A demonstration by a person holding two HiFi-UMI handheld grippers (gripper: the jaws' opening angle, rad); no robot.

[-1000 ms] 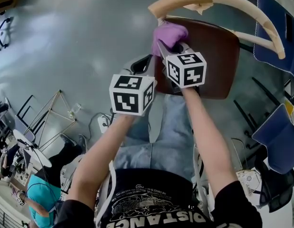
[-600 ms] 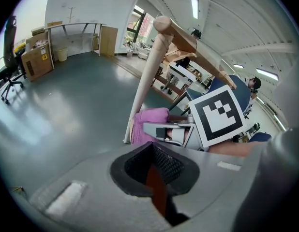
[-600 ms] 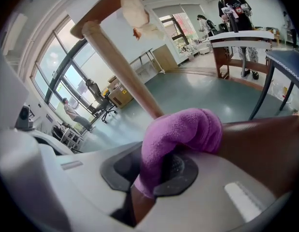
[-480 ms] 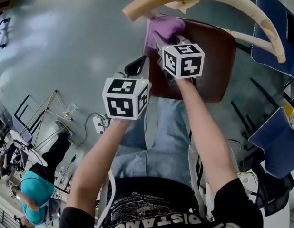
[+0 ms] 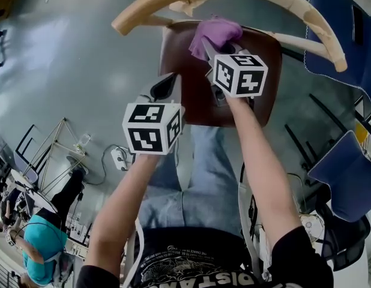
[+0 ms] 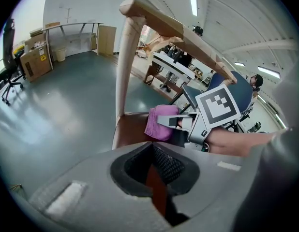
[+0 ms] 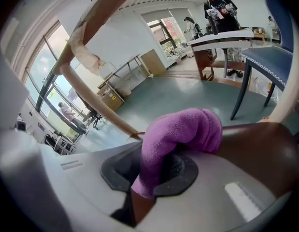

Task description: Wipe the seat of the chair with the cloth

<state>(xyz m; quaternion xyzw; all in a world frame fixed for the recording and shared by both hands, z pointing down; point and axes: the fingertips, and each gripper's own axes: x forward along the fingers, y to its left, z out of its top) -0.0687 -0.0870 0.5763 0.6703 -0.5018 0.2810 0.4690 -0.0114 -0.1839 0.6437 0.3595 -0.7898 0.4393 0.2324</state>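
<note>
Right gripper view: right claw [image 7: 152, 175] clamps fuzzy purple cloth [image 7: 181, 129] on glossy brown seat [image 7: 261, 149]; left claw [image 6: 152, 178] closed

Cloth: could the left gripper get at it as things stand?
Likely yes: only bare seat lies between the left gripper and the cloth, though the right gripper is shut on it.

Blue chairs [image 5: 344, 176]; perhaps power strip [image 5: 118, 158]
</note>
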